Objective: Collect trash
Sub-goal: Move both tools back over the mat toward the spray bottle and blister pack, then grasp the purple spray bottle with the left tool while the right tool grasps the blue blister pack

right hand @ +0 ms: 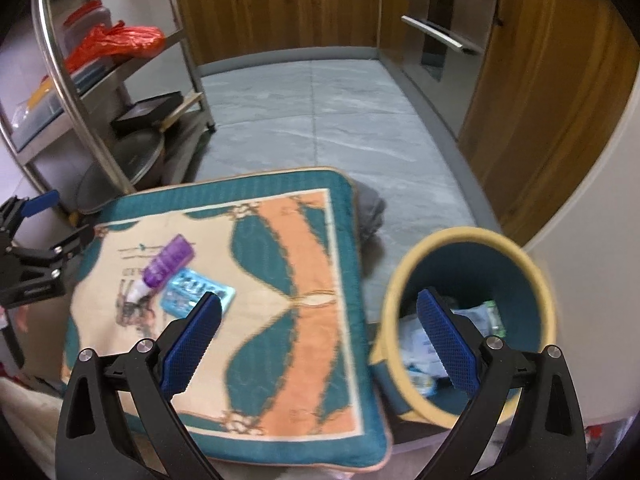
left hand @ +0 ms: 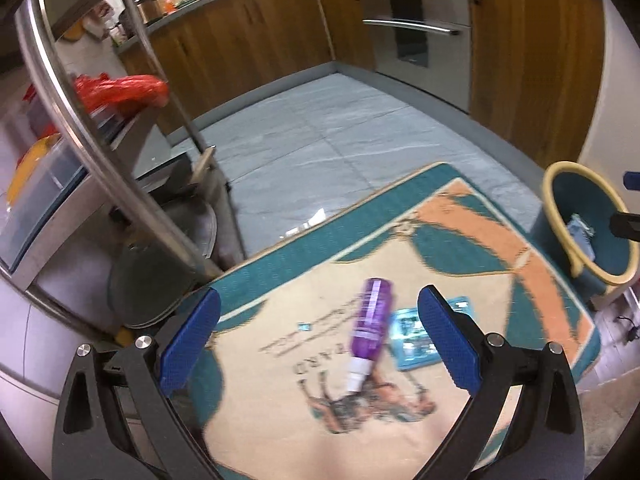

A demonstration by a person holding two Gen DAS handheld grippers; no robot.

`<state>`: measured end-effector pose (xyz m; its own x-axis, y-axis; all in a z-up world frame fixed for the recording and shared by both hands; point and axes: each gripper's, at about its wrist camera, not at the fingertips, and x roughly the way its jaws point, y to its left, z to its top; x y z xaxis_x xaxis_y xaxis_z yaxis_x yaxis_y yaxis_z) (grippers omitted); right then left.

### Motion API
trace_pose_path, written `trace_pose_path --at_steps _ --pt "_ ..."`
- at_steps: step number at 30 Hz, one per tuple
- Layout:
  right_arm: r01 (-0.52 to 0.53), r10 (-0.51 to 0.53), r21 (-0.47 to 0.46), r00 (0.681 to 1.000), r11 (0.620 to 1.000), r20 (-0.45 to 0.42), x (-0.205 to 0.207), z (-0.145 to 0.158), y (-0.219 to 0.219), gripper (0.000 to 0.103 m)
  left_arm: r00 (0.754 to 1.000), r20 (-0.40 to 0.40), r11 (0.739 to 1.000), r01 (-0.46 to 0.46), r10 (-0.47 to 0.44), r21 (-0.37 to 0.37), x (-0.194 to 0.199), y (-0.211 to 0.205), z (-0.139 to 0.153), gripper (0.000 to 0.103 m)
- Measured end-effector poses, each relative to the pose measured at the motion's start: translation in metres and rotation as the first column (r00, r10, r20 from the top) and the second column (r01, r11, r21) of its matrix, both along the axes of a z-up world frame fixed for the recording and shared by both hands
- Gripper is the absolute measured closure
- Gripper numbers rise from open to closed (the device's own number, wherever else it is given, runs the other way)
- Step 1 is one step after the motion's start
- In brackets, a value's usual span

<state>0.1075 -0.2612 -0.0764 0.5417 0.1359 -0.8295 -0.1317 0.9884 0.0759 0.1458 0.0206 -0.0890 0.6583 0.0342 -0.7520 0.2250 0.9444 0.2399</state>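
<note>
A teal-and-orange rug [right hand: 280, 300] lies on the grey tiled kitchen floor [left hand: 320, 136], with wooden cabinets [left hand: 256, 28] behind. On it rest a purple bottle [left hand: 370, 320] and a blue packet [left hand: 412, 332]. The left claw [left hand: 320, 344] and right claw [right hand: 320, 344] both gape, holding nothing.

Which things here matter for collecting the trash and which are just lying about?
For the job: purple bottle, blue packet, bin, left gripper, right gripper.

Just there: mat, red bag, metal rack, pans.

My right finger [left hand: 440, 340] covers part of the blue packet [left hand: 412, 334]. The words on the mat [left hand: 280, 344] are too blurry to read. The bin [left hand: 588, 224] is cut off at the edge. The trash [right hand: 420, 344] inside is a blur.
</note>
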Motion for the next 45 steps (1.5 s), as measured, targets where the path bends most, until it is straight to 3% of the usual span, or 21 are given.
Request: trace_pose_path --at_steps 4,11,17,20,26,30,38,42,45 --pt "-0.041 0.041 0.006 0.999 0.999 -0.027 0.010 -0.012 0.018 0.006 1.000 -0.018 1.000 -0.005 0.005 0.003 0.003 0.015 -0.007 0.006" --pt "-0.212 0.203 -0.092 0.975 0.973 -0.094 0.028 -0.052 0.066 0.006 0.997 -0.071 1.000 0.027 -0.027 -0.002 0.009 0.029 -0.026 0.006" --pt "-0.295 0.284 -0.056 0.948 0.954 -0.146 0.036 -0.078 0.102 0.006 0.991 -0.136 1.000 0.010 -0.009 0.011 0.024 0.044 -0.049 0.006" --pt "-0.373 0.358 -0.083 0.920 0.924 -0.158 0.037 -0.092 0.124 0.006 0.987 -0.161 1.000 0.007 -0.006 0.003 0.026 0.046 -0.055 0.006" --pt "-0.516 0.497 -0.076 0.848 0.853 -0.182 0.043 -0.117 0.159 0.006 0.980 -0.200 0.996 -0.018 0.001 -0.086 0.027 0.053 -0.057 0.006" --pt "-0.557 0.531 -0.092 0.822 0.826 -0.207 0.048 -0.136 0.176 0.006 0.974 -0.224 0.992 -0.048 0.021 -0.115 0.030 0.059 -0.062 0.006" --pt "-0.560 0.528 -0.093 0.816 0.824 -0.236 0.057 -0.159 0.180 0.009 0.957 -0.284 0.989 -0.093 0.056 -0.119 0.034 0.066 -0.078 0.006" --pt "-0.564 0.537 -0.070 0.812 0.823 -0.229 0.053 -0.155 0.175 0.026 0.951 -0.305 0.989 -0.088 0.049 -0.115 0.036 0.058 -0.083 0.006" --pt "-0.559 0.530 -0.070 0.813 0.826 -0.239 0.049 -0.154 0.171 0.029 0.949 -0.313 0.992 -0.068 0.032 -0.102 0.037 0.047 -0.086 0.006"
